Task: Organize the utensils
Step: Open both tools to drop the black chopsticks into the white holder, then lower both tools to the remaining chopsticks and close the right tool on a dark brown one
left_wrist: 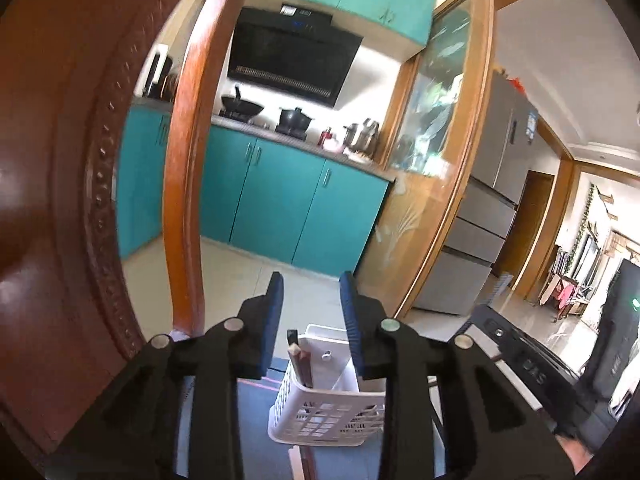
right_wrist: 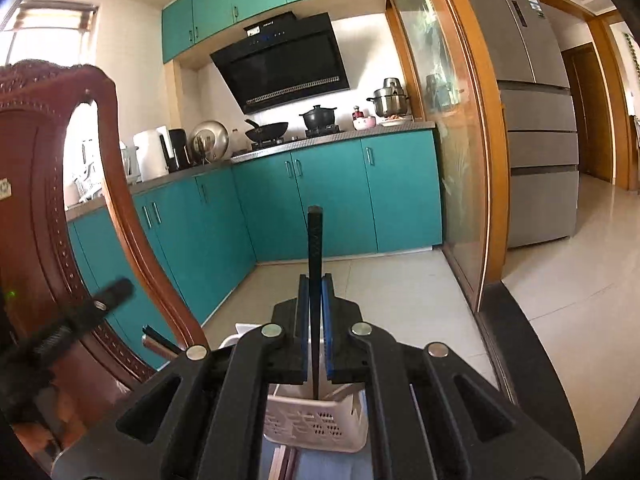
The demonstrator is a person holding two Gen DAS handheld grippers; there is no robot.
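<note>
A: Black chopstick [right_wrist: 315, 280], clamped upright between the right gripper [right_wrist: 315, 286] pads, its lower tip hanging just over the white basket [right_wrist: 316, 420].

B: And the basket itself?

A: On the blue table mat [left_wrist: 256, 408], directly below both grippers. From the left camera it has a divider inside, and brown chopsticks [left_wrist: 301, 364] already stand in the compartment at nine o'clock of that divider.

B: Left gripper [left_wrist: 312, 312]?

A: Released: the pads stand apart with nothing between them, hovering above the basket.

B: So how should the drop go?

A: I'd judge the tip needs to sit over the compartment with the other chopsticks before letting go. Keep the stick near vertical, lower until the tip is past the rim, then ease the pads apart so it slides rather than bounces.

B: Which compartment is the tip over now?

A: Hard to say; the right gripper hides most of the basket.

B: Anything nearby to mind?

A: A wooden chair [right_wrist: 48, 184] at nine o'clock, close to the basket. Keep the left gripper clear of the path.
</note>
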